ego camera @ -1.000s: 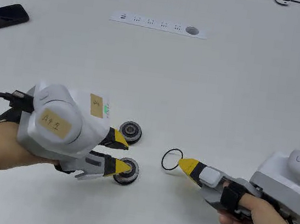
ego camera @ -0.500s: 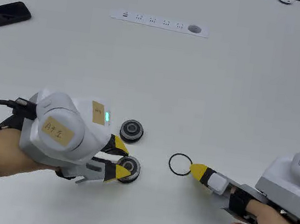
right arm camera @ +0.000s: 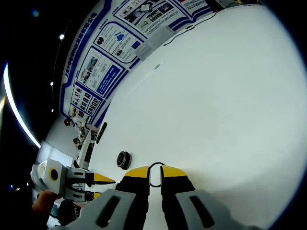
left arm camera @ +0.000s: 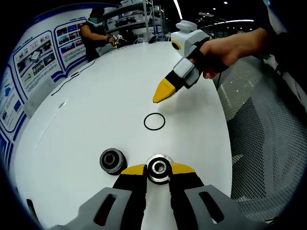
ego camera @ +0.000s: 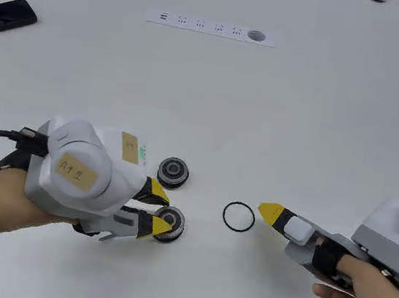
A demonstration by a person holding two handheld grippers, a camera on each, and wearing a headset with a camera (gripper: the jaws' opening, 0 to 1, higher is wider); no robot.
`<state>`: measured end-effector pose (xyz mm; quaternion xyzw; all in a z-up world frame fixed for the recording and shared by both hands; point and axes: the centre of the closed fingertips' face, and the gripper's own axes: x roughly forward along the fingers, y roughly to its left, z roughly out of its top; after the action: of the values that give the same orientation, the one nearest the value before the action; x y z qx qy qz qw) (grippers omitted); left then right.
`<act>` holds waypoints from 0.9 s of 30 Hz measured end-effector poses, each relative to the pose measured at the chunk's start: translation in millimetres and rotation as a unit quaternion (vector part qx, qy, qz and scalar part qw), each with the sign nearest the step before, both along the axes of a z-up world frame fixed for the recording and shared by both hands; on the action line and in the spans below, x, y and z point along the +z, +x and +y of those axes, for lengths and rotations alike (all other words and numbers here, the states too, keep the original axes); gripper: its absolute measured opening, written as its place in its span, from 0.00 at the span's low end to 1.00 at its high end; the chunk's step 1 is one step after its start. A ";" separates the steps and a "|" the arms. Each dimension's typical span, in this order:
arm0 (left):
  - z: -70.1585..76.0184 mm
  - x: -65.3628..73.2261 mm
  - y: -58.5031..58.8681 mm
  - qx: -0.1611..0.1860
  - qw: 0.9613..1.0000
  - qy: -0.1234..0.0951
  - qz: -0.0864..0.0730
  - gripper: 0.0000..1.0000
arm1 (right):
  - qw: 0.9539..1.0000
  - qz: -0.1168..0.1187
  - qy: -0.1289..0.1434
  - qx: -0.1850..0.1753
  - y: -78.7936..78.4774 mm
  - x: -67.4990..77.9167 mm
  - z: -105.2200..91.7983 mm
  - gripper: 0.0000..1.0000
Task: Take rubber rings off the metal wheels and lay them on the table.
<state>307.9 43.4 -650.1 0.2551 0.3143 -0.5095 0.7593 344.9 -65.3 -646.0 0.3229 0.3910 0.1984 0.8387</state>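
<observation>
— The left gripper has its jaws closed on one metal wheel, close to the near edge of the table. The right gripper has its jaws drawn almost together, with nothing in them.
— And the rubber ring?
— It lies flat on the table between the two grippers, just beside the right tips but not touching them. I judge this ring as done.
— So what comes next?
— Probably the second wheel. It lies flat, hole upward, just beyond the held wheel toward the far edge. Its rim looks dark, so I think its ring is on it.
— Which gripper is nearer?
— The left one, clearly. The right gripper would have to cross over the loose ring to reach it.
</observation>
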 end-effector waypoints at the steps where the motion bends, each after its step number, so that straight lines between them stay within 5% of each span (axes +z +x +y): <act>1: -0.8 -0.7 -0.7 -0.002 1.000 0.001 0.001 0.18 | 1.000 0.001 0.001 0.000 -0.7 -0.5 0.4 0.09; 27: -1.5 -5.1 -1.0 0.006 1.000 -0.005 0.014 0.14 | 0.999 -0.004 0.042 0.028 -0.5 12.3 27.9 0.09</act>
<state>306.9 42.0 -655.1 0.2420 0.3237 -0.5106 0.7589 344.4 -37.4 -633.6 0.3459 0.3882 0.2394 0.8200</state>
